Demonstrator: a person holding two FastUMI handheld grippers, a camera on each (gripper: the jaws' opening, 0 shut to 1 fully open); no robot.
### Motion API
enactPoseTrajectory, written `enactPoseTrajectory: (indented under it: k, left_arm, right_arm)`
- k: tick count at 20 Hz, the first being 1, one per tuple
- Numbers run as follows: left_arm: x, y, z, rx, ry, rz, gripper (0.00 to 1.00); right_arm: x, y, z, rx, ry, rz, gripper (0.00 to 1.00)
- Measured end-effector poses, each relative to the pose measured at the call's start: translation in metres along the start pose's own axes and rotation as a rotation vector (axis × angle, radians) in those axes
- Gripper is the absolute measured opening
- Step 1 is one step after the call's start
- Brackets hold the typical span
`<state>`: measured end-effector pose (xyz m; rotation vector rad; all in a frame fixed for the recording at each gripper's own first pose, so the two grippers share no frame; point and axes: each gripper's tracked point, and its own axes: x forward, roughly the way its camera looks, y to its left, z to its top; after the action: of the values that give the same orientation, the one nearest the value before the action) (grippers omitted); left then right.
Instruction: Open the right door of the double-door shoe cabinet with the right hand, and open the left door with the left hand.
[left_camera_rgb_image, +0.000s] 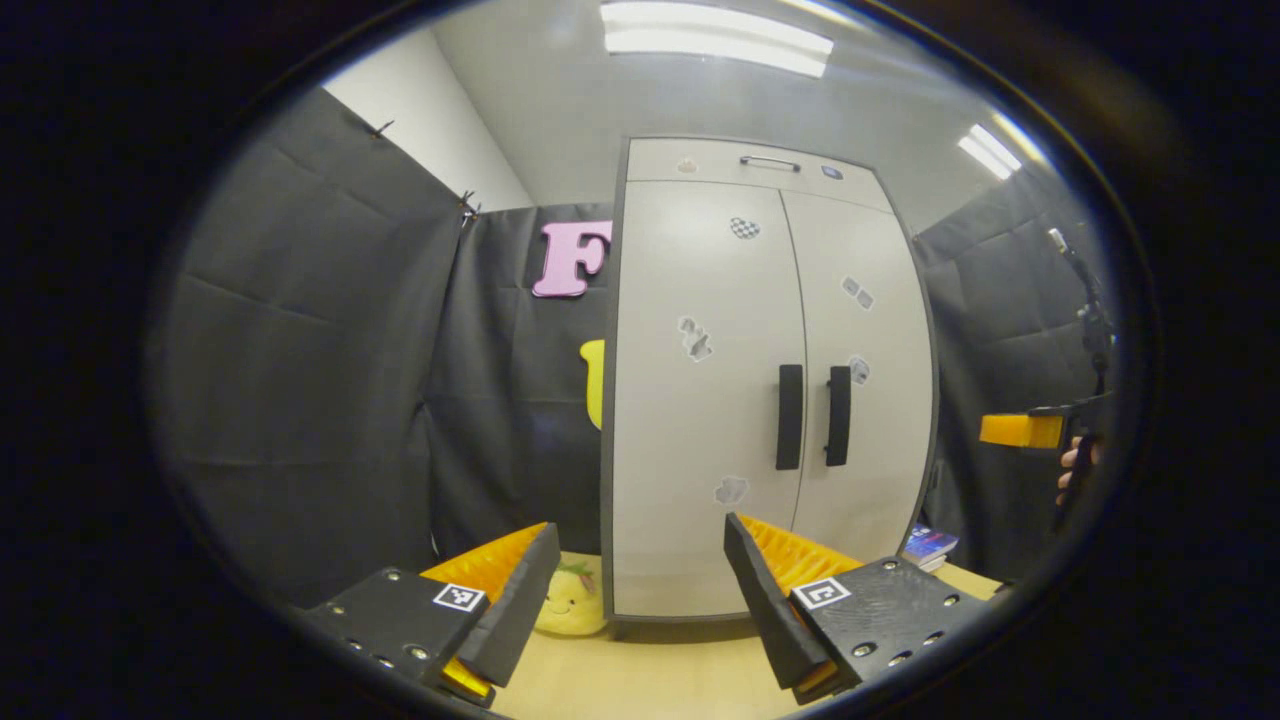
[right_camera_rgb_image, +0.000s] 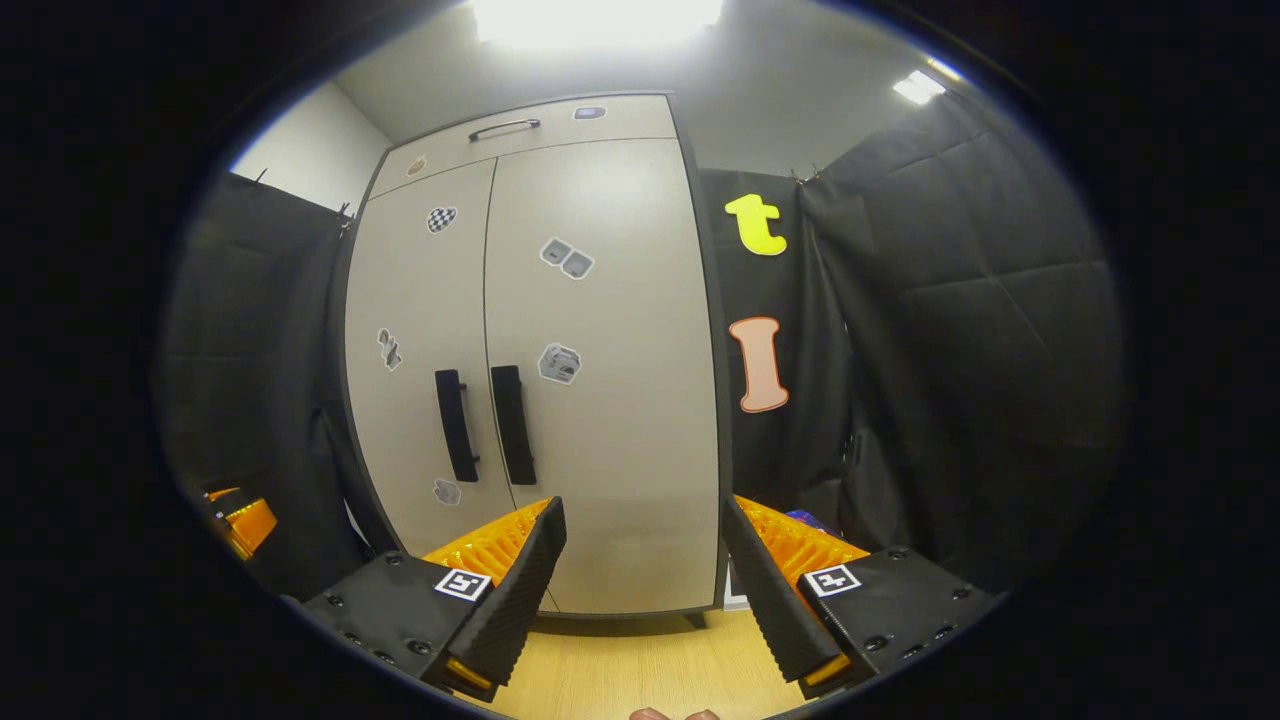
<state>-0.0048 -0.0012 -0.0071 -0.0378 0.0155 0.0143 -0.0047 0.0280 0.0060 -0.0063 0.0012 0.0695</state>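
- From the left gripper view I see the shoe cabinet (left_camera_rgb_image: 770, 380) standing upright on the wooden floor (left_camera_rgb_image: 650, 680), at about 1 o'clock from my left tongs (left_camera_rgb_image: 640, 570).
- Both doors are shut flush; the left door (left_camera_rgb_image: 700, 400) and right door (left_camera_rgb_image: 865, 400) meet at a thin vertical seam.
- The left handle (left_camera_rgb_image: 789, 417) and right handle (left_camera_rgb_image: 838, 416) stand upright just beside that seam, one on each side.
- My left tongs are spread wide and hold nothing; open floor lies between them and the cabinet's bottom edge.
- A yellow plush toy (left_camera_rgb_image: 570, 600) sits on the floor at the cabinet's lower left corner, at 11 o'clock from the left tongs.
- A book (left_camera_rgb_image: 930, 545) lies by the cabinet's lower right corner.
- In the right gripper view my right tongs (right_camera_rgb_image: 640, 560) are also spread wide and empty, with the cabinet's right edge (right_camera_rgb_image: 715, 400) at 12 o'clock and the handles at 11 o'clock.
- The black cloth wall (right_camera_rgb_image: 950, 350) hangs close on the right of the cabinet.
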Motion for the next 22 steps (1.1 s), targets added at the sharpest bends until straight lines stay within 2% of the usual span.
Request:
enactPoseTrajectory:
  k: [8,13,22]
  left_arm:
    - [-0.007,0.004,-0.009,-0.027,0.031,0.031,0.95]
    - [-0.012,0.013,-0.016,-0.028,0.06,0.063,0.94]
    - [-0.009,0.024,-0.028,-0.075,0.107,0.114,0.95]
  right_arm:
    - [0.028,0.031,0.031,0.022,-0.034,0.078,0.98]
    - [0.061,0.044,0.045,0.029,-0.048,0.079,0.98]
    - [0.115,0.092,0.057,0.003,-0.055,0.121,0.98]
